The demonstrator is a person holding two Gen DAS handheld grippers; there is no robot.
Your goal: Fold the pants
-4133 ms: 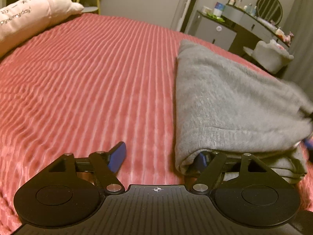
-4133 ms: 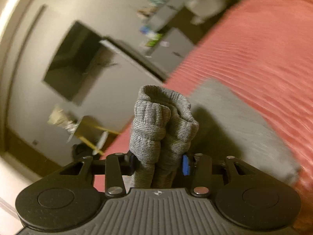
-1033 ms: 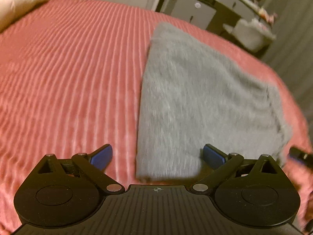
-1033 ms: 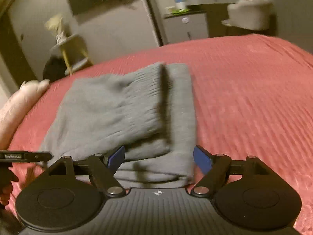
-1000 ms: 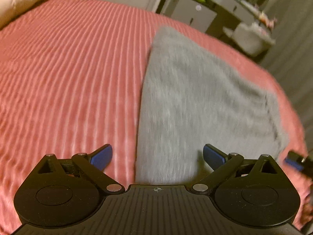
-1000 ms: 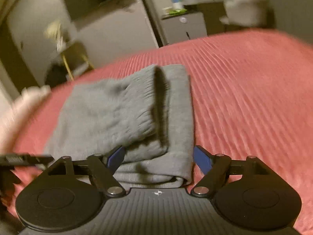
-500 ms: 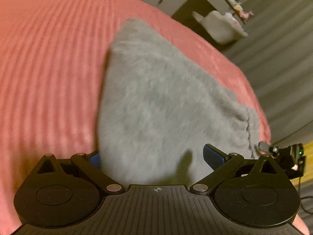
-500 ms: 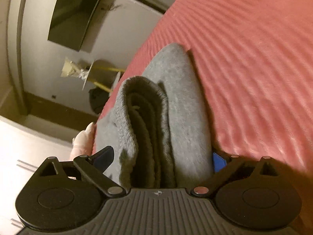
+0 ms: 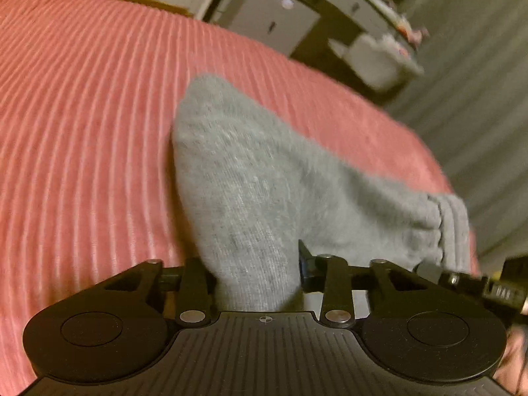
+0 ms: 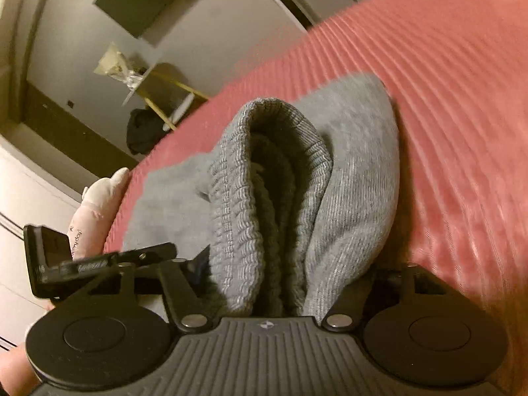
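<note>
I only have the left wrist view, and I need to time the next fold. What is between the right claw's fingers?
Observer: The right claw is closing its jaws on the ribbed band of the grey pants, which is folded into a thick stack.
Operator: Does that stack fill the gap?
Observer: Yes. Cloth spans from one finger to the other and covers the pad on the picture's right.
Operator: Is there anything past the pants on that side?
Observer: A pink plush pillow lies on the bed beyond them.
</note>
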